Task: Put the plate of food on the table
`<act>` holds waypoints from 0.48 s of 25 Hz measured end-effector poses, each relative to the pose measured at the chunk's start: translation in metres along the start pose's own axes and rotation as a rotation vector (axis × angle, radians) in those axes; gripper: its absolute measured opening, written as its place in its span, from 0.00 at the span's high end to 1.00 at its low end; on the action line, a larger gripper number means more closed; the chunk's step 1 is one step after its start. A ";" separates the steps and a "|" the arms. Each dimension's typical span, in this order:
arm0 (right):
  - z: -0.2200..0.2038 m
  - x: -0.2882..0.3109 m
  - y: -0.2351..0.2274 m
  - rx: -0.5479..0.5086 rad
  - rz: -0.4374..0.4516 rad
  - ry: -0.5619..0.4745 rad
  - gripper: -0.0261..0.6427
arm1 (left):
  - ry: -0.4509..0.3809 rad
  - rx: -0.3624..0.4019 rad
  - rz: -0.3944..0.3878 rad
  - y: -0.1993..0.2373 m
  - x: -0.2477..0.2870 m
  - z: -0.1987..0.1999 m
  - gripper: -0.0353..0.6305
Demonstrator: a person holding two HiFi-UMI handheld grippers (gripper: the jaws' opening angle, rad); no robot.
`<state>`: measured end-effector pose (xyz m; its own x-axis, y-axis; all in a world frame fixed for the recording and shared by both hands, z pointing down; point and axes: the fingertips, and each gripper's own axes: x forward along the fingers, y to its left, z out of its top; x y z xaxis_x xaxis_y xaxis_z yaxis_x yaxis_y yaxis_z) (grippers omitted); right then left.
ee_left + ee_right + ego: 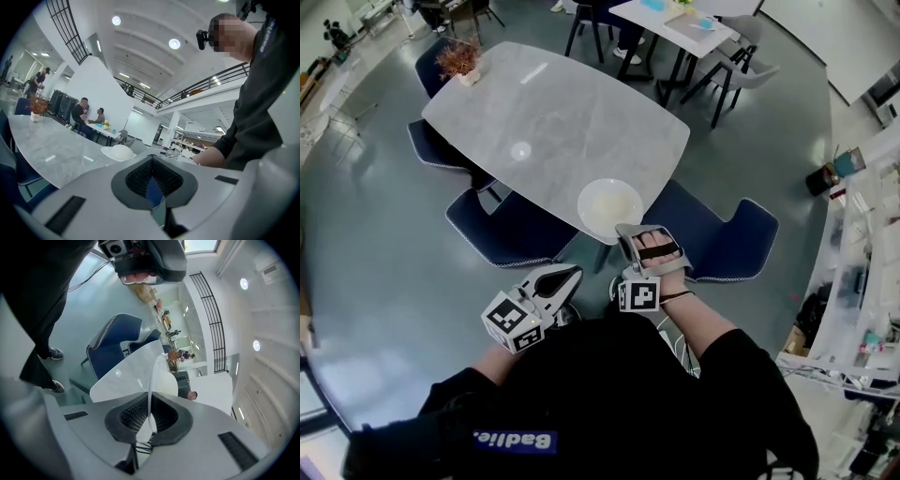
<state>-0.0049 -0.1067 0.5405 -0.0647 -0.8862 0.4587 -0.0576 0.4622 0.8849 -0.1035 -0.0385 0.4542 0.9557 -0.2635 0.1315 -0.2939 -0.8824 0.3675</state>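
**White plate [607, 206] pinched at the tabletop [553, 112] edge**

The right forearm reaches forward from the body. The right gripper [630, 234] is clamped on the plate's near rim, and the plate sits at the grey marble tabletop's near edge. The left gripper [562, 277] is held close to the torso, angled forward, jaws together and empty.

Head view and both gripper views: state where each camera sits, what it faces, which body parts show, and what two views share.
Head view: on the head, facing down at the table; left gripper, right gripper, torso show.
Left gripper view: behind its shut jaws, facing across the table; forearm shows.
Right gripper view: along jaws clamping the plate; legs show.
All three share the plate.
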 end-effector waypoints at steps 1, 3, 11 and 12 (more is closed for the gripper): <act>-0.002 0.007 0.001 -0.001 0.005 -0.012 0.93 | 0.003 0.000 0.017 0.004 0.002 0.000 0.94; -0.005 0.020 0.004 -0.003 0.019 -0.037 0.93 | 0.006 0.000 0.049 0.011 0.006 0.004 0.94; -0.036 0.072 0.004 -0.015 0.056 -0.097 0.93 | -0.017 0.018 0.109 0.024 0.042 0.029 0.94; -0.040 0.078 0.005 -0.018 0.061 -0.105 0.93 | -0.026 0.015 0.114 0.025 0.047 0.032 0.94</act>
<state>0.0298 -0.1748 0.5835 -0.1720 -0.8477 0.5018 -0.0328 0.5140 0.8571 -0.0653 -0.0853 0.4402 0.9163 -0.3724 0.1472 -0.4004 -0.8518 0.3378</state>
